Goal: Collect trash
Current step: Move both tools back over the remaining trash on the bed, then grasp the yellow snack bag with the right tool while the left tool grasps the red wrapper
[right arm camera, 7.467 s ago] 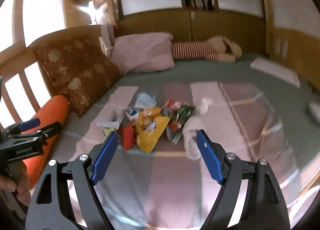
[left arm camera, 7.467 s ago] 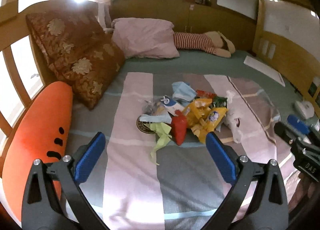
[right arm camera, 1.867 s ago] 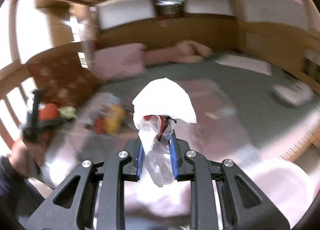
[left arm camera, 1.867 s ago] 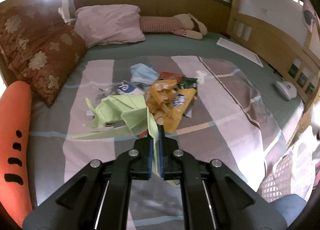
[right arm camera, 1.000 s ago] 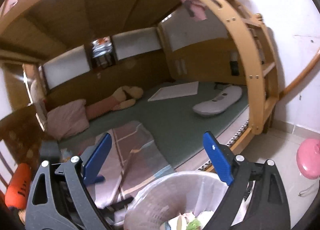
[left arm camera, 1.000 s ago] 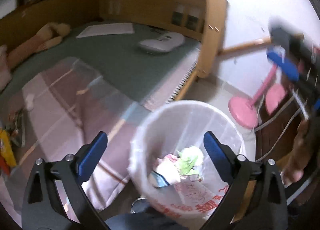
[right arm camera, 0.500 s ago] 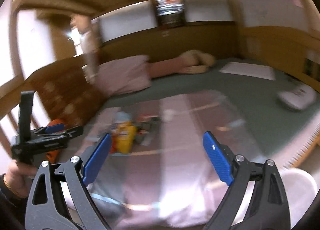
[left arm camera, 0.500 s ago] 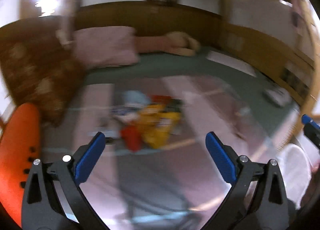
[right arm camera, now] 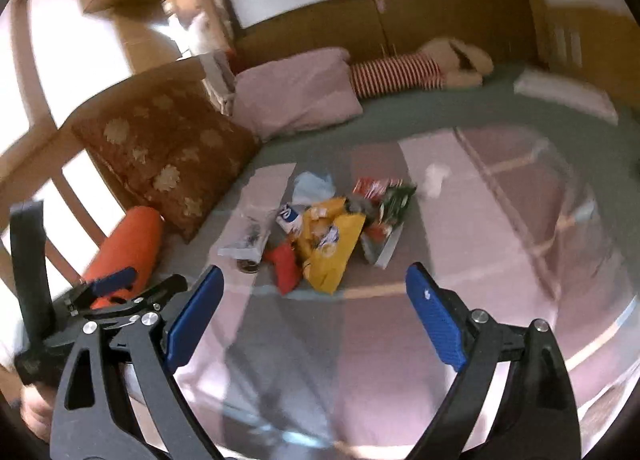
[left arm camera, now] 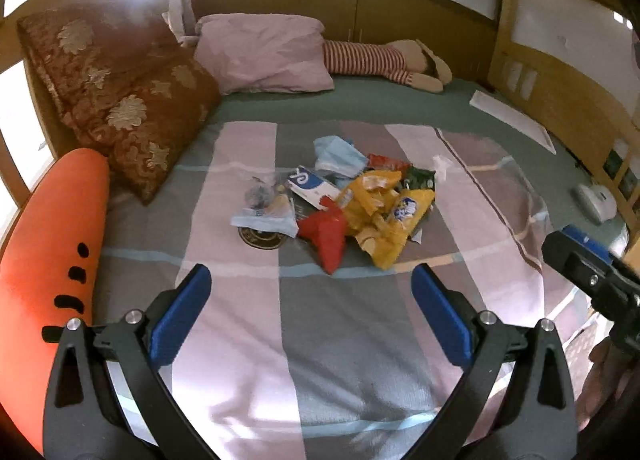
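Note:
A heap of trash lies mid-bed on the striped blanket: a yellow snack bag, a red wrapper, a white-and-blue packet, a light blue cloth, a green wrapper and a clear wrapper. My left gripper is open and empty, short of the heap. My right gripper is open and empty too, facing the same heap, with the yellow snack bag and red wrapper just beyond its fingertips. A small white scrap lies apart to the right.
An orange carrot-shaped cushion and a brown floral pillow line the left side. A pink pillow and a striped plush toy lie at the head. A white device sits by the wooden bed rail on the right.
Both grippers have swung away from the white bin, where the green paper and white bag now lie, back toward the bed. Both now face the trash heap, open and empty.

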Demonstrator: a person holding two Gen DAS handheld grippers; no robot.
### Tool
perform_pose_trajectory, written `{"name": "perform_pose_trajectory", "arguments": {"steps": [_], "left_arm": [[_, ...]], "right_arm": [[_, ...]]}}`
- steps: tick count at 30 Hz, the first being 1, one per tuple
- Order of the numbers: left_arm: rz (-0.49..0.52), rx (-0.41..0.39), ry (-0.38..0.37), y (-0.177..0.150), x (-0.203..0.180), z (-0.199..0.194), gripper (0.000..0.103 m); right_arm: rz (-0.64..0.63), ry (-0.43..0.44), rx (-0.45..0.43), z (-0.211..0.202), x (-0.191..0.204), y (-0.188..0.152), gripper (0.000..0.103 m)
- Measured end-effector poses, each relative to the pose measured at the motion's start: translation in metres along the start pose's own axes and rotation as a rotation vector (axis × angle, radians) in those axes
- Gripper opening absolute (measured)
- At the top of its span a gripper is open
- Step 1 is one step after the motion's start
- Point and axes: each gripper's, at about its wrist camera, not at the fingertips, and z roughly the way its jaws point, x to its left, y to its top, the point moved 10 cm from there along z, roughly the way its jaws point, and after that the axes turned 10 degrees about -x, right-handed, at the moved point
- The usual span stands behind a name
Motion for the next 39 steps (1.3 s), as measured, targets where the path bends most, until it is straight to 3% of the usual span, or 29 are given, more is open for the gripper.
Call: {"name": "perform_pose_trajectory", "arguments": {"steps": [5, 26, 33, 39], "left_arm": [[-0.003, 0.012, -0.006, -0.002, -0.009, 0.003, 0.1], [-0.011, 0.017, -0.001, -0.003, -0.003, 0.005, 0.1], [-0.079, 0.004, 0.058, 0.008, 0.031, 0.004, 0.1], [-0.106, 0.046, 0.099, 0.001, 0.051, 0.016, 0.1]], "right_arm": [[0.075, -0.001, 0.029, 0.005, -0.013, -0.004, 0.091], [0.041, -0.008, 0.059, 0.021, -0.008, -0.014, 0.091], [0.038, 0.028, 0.135, 0.085, 0.002, -0.015, 0.091], [0.145, 0.04, 0.3, 0.164, -0.012, -0.048, 0.091]]}}
